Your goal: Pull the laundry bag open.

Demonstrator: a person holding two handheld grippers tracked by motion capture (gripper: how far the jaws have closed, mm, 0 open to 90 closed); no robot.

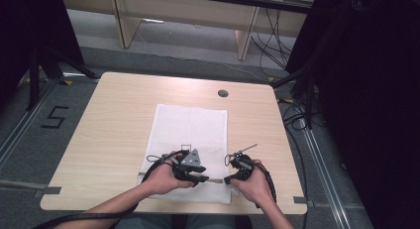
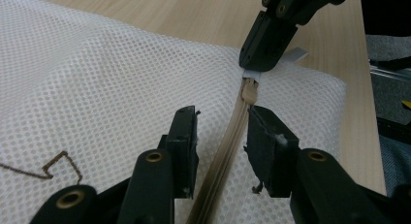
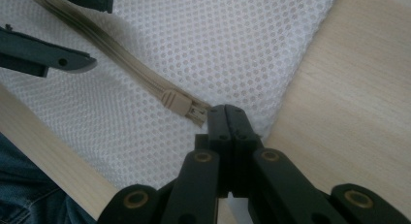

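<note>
High view: a white mesh fabric bag (image 1: 190, 140) lies flat on the light wooden table (image 1: 114, 120), reaching from the middle down to the near edge, and both my hands work at its near end. My left hand-held gripper (image 1: 204, 178) sits over the bag close to the near edge, with my right hand-held gripper (image 1: 229, 180) just beside it toward the bag's near right corner.

In the left gripper view, my left hand-held gripper (image 2: 222, 132) has its jaws apart, one on each side of the beige zipper (image 2: 228, 146) without closing on it. The beige zipper slider (image 2: 250, 92) lies just past them.

In the right gripper view, my right hand-held gripper (image 3: 228, 115) has its jaws pressed together on the small pull tab (image 3: 199, 111) at the slider's end, near the bag's corner where bare table shows beside it.
</note>
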